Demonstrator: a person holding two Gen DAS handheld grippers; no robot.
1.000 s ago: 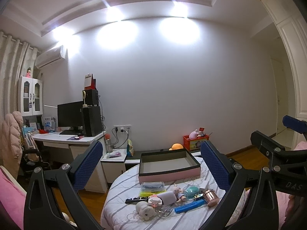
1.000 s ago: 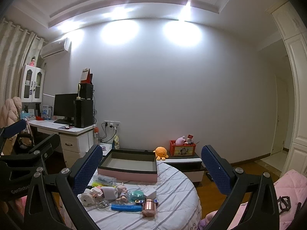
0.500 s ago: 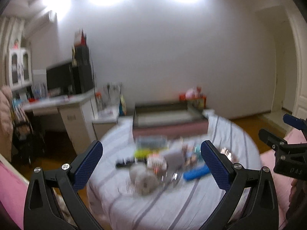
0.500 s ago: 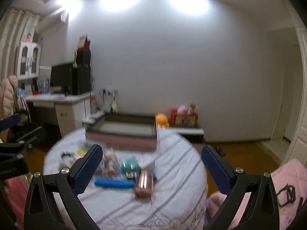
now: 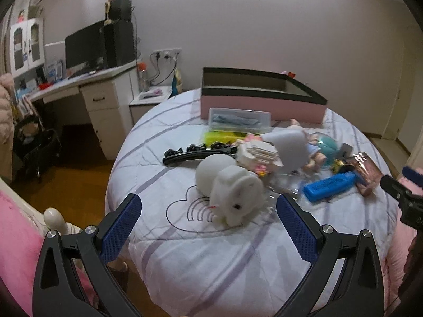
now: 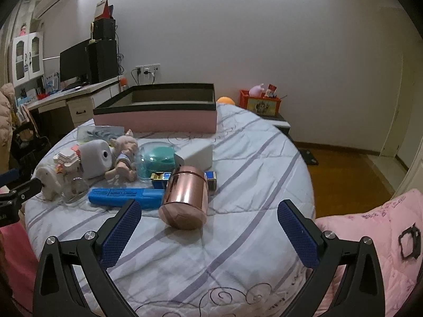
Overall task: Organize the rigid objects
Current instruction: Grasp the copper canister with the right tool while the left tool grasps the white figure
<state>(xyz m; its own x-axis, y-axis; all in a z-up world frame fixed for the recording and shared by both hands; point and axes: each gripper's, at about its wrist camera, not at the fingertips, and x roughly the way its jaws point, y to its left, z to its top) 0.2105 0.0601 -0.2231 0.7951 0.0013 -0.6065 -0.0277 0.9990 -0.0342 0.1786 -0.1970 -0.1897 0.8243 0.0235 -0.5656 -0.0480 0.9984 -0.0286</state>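
A round bed with a white quilt striped in lilac [image 6: 238, 251] fills both wrist views, its clutter heaped at centre frame. At upper centre sits the long pink box with a black rim [image 6: 156, 121], open-topped and seemingly the destination for the hard items. Below it lies the shiny copper-coloured metal canister [image 6: 185, 198], on its side, its long axis running away from the camera and its flat end facing the right gripper [image 6: 208, 231], whose blue-padded jaws stand wide apart, holding nothing. Touching the canister's left side is a flat blue plastic case [image 6: 124, 196], lengthwise across the frame. In the left view, the left gripper [image 5: 208, 231], likewise spread and empty, hangs just below a white elephant figurine [image 5: 238, 198]. The right gripper looks nearer the canister.
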